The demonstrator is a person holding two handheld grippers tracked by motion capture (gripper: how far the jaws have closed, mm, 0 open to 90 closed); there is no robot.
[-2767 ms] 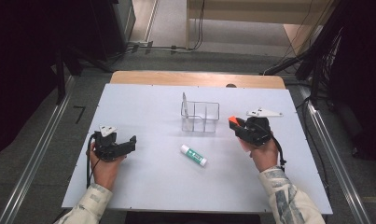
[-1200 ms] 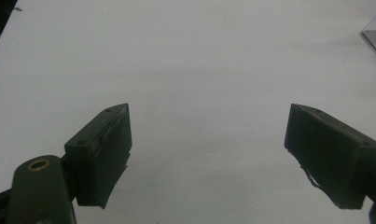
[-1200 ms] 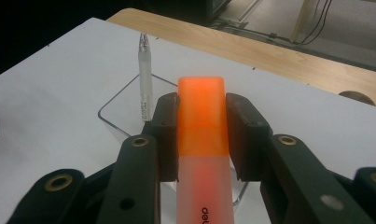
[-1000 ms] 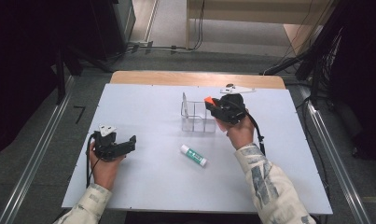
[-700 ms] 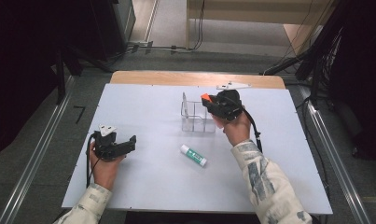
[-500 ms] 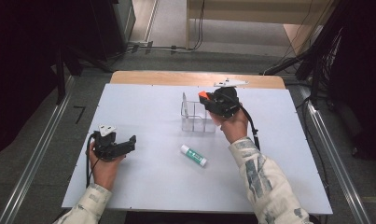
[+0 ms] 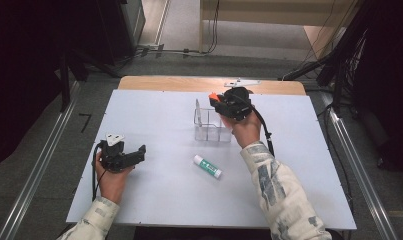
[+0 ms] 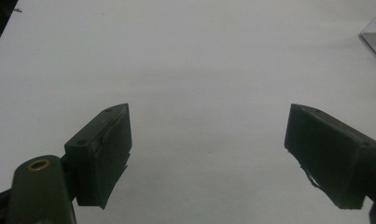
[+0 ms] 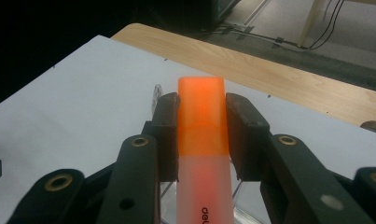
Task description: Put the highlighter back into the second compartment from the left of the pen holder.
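Right gripper (image 7: 220,101), fingers pinching an orange translucent highlighter pen (image 9: 200,116), hangs over the clear plastic compartment box (image 7: 209,131) mid-frame; left gripper (image 8: 209,158) fingers spread.

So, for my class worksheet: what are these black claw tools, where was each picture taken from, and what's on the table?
A person holds a hand-held two-jaw gripper in each hand. The high view looks down on the white table; the other two cameras ride on the grippers. The left gripper is open over bare table. The right gripper is shut on an orange highlighter pen, above a clear plastic compartment box. A white glue stick with a green label lies nearer the person.
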